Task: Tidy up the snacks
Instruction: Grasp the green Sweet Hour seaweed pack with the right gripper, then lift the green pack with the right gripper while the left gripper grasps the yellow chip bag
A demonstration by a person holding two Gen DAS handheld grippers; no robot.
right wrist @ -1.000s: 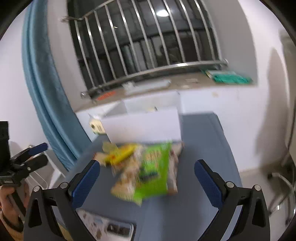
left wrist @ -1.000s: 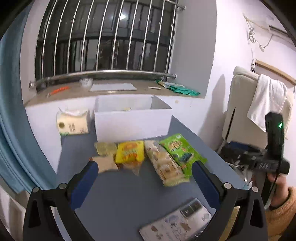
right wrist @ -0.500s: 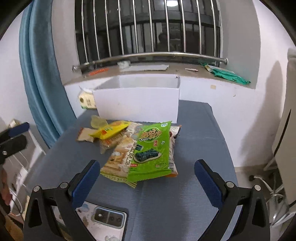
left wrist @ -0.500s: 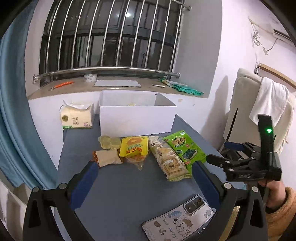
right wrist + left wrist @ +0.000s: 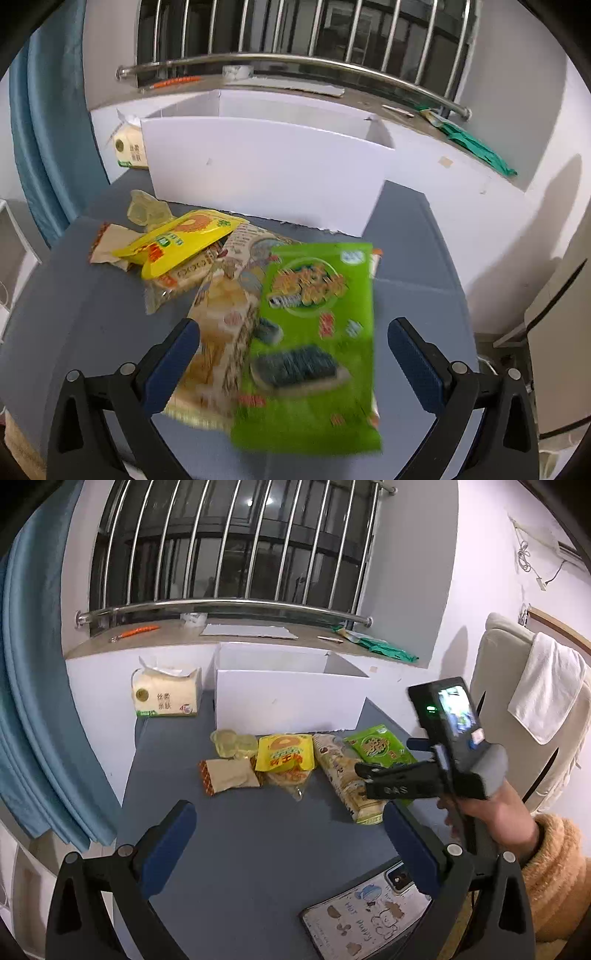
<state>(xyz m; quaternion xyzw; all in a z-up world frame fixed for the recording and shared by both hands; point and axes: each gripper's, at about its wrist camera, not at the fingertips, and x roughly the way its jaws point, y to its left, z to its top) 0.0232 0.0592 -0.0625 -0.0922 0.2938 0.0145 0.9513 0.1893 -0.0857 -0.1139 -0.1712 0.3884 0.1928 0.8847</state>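
Observation:
Several snack packs lie on the blue table before a white open box (image 5: pixel 291 698) (image 5: pixel 258 170): a green seaweed pack (image 5: pixel 314 332) (image 5: pixel 380 747), a long cracker pack (image 5: pixel 221 332) (image 5: pixel 345 775), a yellow pack (image 5: pixel 286 753) (image 5: pixel 181 240), a brown pack (image 5: pixel 227 775) and a pale clear pack (image 5: pixel 232 742). My right gripper (image 5: pixel 293 350) is open, its fingers either side of the green pack and just above it. It also shows in the left wrist view (image 5: pixel 402 779). My left gripper (image 5: pixel 288 838) is open and empty over bare table.
A phone with a cartoon case (image 5: pixel 369 915) lies at the table's near edge. A tissue pack (image 5: pixel 166 696) stands left of the box. A blue curtain (image 5: pixel 33 701) hangs at the left. A chair with a towel (image 5: pixel 543 686) stands at the right.
My right gripper has moved forward and down over the green pack, which now fills its view. In the left wrist view it has come in over the snacks from the right.

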